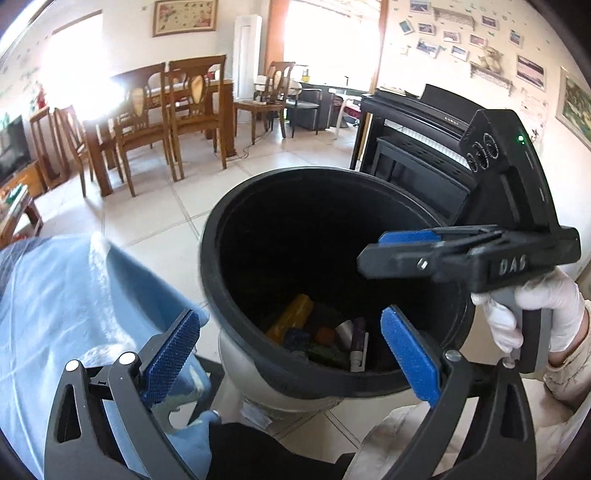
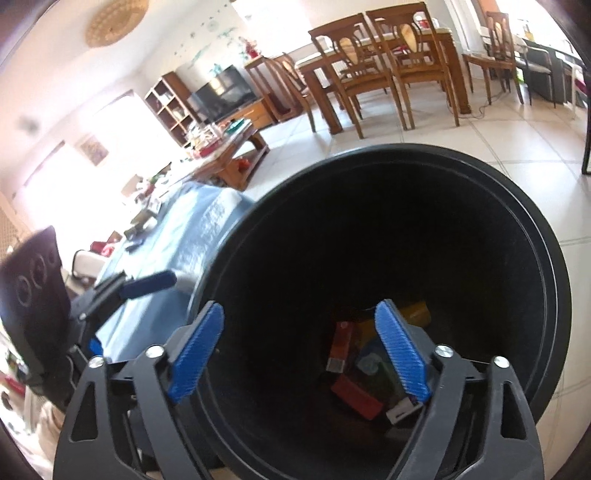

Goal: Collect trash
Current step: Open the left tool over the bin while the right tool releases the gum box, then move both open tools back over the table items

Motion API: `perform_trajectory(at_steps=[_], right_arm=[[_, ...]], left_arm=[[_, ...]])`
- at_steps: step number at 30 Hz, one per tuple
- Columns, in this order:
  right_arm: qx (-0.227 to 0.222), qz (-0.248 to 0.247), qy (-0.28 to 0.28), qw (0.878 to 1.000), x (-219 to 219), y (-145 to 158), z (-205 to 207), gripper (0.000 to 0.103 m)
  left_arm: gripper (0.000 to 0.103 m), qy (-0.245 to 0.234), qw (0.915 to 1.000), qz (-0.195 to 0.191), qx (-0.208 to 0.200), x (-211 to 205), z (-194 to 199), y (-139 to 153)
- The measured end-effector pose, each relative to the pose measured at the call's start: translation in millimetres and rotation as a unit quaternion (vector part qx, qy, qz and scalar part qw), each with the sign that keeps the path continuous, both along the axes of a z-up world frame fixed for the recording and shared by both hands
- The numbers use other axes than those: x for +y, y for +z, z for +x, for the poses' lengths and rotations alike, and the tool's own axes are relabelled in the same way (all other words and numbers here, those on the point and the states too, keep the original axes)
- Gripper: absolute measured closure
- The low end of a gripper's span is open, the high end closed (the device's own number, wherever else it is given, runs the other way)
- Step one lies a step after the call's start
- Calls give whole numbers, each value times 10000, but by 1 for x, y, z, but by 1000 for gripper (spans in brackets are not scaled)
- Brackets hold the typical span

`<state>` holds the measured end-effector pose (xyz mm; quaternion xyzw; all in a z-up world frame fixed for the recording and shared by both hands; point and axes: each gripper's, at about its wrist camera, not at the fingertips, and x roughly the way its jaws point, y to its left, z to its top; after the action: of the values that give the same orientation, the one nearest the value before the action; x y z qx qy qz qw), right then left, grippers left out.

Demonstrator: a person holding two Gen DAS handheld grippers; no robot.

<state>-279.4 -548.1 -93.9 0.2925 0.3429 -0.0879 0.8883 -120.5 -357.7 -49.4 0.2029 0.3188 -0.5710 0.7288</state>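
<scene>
Trash (image 1: 325,339) lies dim and half-hidden deep inside bin (image 1: 229,221).

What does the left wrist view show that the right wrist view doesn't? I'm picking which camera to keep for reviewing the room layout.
Only the left wrist view shows the black piano, the photo wall and a white-gloved hand holding the right tongs.

Only the right wrist view shows the television, the shelf unit, the cluttered coffee table and the ceiling lamp.

Both show the black bin with trash at its bottom, the blue cloth, the wooden dining chairs and each camera's own open, empty tongs.
</scene>
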Motion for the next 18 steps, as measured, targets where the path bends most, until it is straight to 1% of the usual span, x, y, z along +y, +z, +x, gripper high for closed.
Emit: perform_trajectory(at_steps=[4,10,15,17,18], right_arm=[[-12,157,38,9999,4,8,16,12],[-146,-27,426,9990,34,29,53,12],[-233,-409,855,9952,71,50,95,12],[-257,-633,1033,9923,87,57,109,12],[-280,-838,1169,9892,99,63,120,12]], left_arm=[[5,272,9996,-46,32,19,14,6],[5,654,9976,-235,11,56,38,22],[5,1048,9937,-407,-5,94,62,33],[5,1229,9914,-454,-4,111,73,36],[5,1308,9902,-481,4,118,79,37]])
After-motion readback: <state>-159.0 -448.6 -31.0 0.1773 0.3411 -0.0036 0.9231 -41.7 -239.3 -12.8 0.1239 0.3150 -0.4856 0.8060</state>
